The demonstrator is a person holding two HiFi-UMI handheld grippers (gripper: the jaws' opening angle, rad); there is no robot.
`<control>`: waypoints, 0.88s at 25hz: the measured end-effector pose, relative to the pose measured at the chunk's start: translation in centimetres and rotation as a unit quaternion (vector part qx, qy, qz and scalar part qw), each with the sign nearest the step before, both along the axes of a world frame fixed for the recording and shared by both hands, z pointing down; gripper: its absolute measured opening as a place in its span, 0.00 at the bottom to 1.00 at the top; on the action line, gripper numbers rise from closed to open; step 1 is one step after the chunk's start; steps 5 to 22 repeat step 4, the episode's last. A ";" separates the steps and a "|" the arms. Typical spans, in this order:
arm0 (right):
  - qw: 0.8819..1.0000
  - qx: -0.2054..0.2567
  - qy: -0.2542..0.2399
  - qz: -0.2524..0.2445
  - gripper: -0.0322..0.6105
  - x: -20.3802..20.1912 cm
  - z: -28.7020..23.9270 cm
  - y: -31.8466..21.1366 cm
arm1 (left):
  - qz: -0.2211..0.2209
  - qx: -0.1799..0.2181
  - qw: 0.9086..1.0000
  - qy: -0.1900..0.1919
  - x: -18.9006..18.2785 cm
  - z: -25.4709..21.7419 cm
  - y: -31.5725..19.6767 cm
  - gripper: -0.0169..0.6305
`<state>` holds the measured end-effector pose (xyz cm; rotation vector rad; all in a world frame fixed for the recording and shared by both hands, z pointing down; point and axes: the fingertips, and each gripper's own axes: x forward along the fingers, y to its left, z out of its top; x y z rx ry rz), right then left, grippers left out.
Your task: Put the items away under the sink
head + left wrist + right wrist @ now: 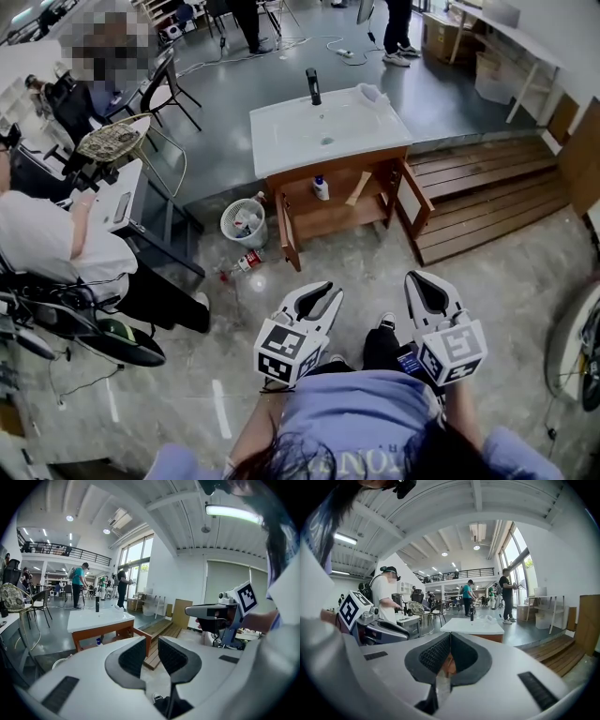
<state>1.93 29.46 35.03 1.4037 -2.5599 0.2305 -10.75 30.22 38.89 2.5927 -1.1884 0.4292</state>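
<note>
Two-handed and well back, looked down across a wide stretch of bare polished floor (356, 272) toward the sink cabinet (328, 211). Saw raised wooden decking (487, 192) bordering that floor on the right, its stepped edge close beside the cabinet's right door (413, 195). Found both doors swung outward, the left door (287, 230) jutting toward the camera, the white basin top (323, 131) overhanging the shelf below. Noted a white mesh bin (244, 223) just beside the left door, with a seated person's desk (131, 187) further left narrowing that side. Held the left gripper (323, 292) low over the floor, jaws parted and gripping nothing. Held the right gripper (427, 281) alongside, well apart from the cabinet, jaws pressed together at the tips and likewise empty. Spotted a red-and-white bottle (246, 263) lying on its side on the floor near the bin, outside the cabinet. Counted two items on the shelf: a blue-capped bottle (321, 188) standing upright and a wooden-handled tool (358, 188) leaning beside it.
</note>
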 end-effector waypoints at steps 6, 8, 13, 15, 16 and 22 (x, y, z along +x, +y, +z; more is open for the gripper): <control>1.000 0.000 0.000 0.002 0.08 0.3 0.0 0.1 | 0.006 0.001 1.000 -0.002 0.5 0.0 0.0 0.16; 1.000 0.000 0.000 0.002 0.08 0.3 0.0 0.1 | 0.006 0.001 1.000 -0.002 0.5 0.0 0.0 0.16; 1.000 0.000 0.000 0.002 0.08 0.3 0.0 0.1 | 0.006 0.001 1.000 -0.002 0.5 0.0 0.0 0.16; 1.000 0.000 0.000 0.002 0.08 0.3 0.0 0.1 | 0.006 0.001 1.000 -0.002 0.5 0.0 0.0 0.16; 1.000 0.000 0.000 0.002 0.08 0.3 0.0 0.1 | 0.006 0.001 1.000 -0.002 0.5 0.0 0.0 0.16; 1.000 0.000 0.000 0.002 0.08 0.3 0.0 0.1 | 0.006 0.001 1.000 -0.002 0.5 0.0 0.0 0.16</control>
